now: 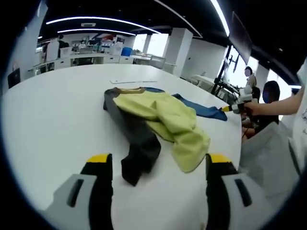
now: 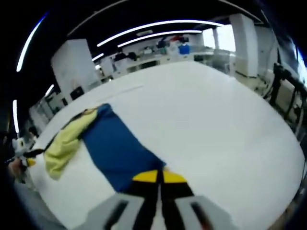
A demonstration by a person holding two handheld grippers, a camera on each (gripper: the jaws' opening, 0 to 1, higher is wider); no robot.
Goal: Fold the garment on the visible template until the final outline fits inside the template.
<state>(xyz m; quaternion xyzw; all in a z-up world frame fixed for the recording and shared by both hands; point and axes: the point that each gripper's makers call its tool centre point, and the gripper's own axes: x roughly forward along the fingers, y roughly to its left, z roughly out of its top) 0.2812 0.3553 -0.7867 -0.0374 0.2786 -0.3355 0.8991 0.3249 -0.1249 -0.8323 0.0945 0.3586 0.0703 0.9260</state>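
Item: one garment [image 1: 158, 122], panels of yellow-green, dark grey and blue, with a brown-trimmed collar. It lies crumpled on the white tabletop [image 1: 57, 110], the yellow part bunched over the grey, the blue part stretched out flat toward the far edge.

Left gripper [image 1: 156, 165]: fingers wide apart and empty, hovering just short of the garment's near end.

Right gripper [image 2: 159, 178]: yellow-tipped fingers pressed together on the blue hem; in the left gripper view it pulls that corner taut at the tabletop's edge.

Template: no outline can be made out.

Handling, as judged: light, soft, limp cloth that slides easily and wrinkles. Best taken at corners, hems or sleeve ends, not mid-panel.
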